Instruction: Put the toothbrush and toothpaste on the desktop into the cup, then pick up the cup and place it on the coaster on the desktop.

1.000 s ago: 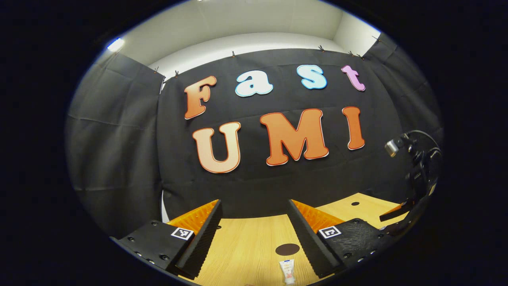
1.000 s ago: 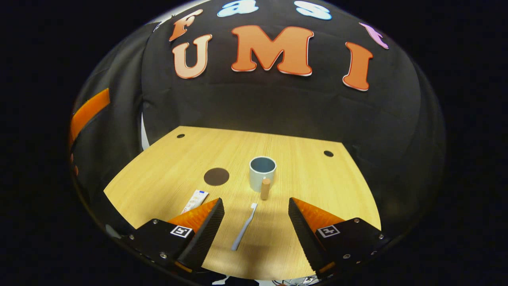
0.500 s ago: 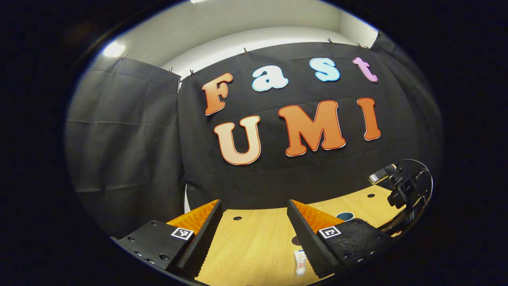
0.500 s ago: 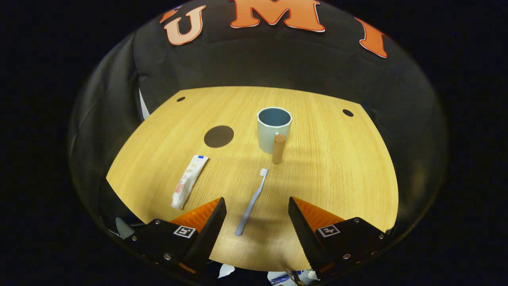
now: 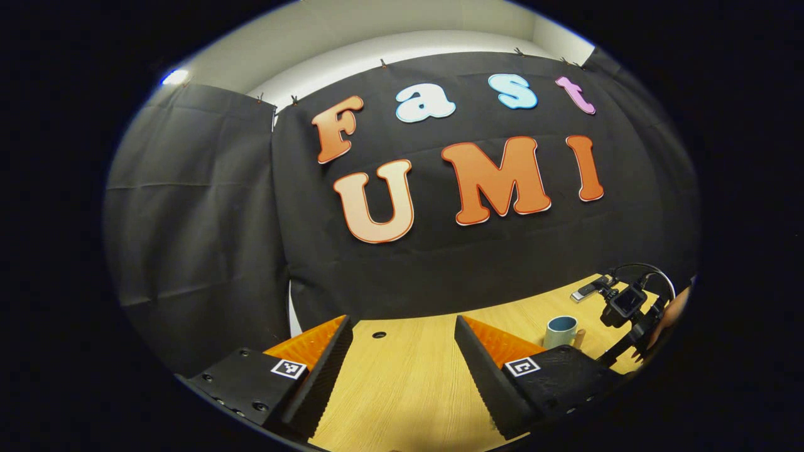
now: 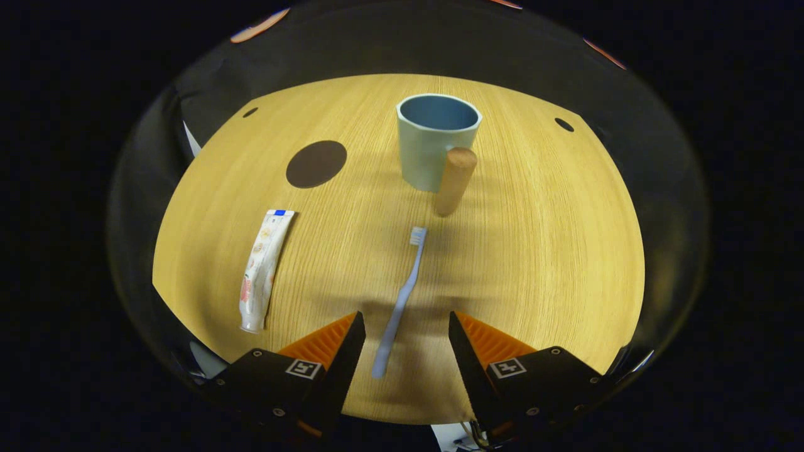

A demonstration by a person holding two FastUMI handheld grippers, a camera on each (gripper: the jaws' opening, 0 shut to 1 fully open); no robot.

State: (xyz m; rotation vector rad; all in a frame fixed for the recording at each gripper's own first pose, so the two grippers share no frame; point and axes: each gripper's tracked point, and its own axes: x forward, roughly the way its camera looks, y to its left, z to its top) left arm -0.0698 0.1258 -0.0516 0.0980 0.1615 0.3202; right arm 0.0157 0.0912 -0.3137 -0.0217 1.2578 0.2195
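The toothbrush (image 6: 402, 295) lies flat near the table's (image 6: 553, 251) front edge, between the spread jaws of the right gripper (image 6: 402, 342). It looks light, thin and stiff; the middle of the handle seems the best hold. The left gripper's (image 5: 402, 345) jaws are spread too.

The surface (image 6: 534, 263) carries one cup (image 6: 433, 147) with one wooden handle (image 6: 453, 181), one toothbrush (image 6: 402, 295), one toothpaste tube (image 6: 262, 267), one dark round coaster (image 6: 316, 164), and two small dark holes (image 6: 564, 124) near its far corners.

Sharp, warm overhead light — edges fisheye-bent
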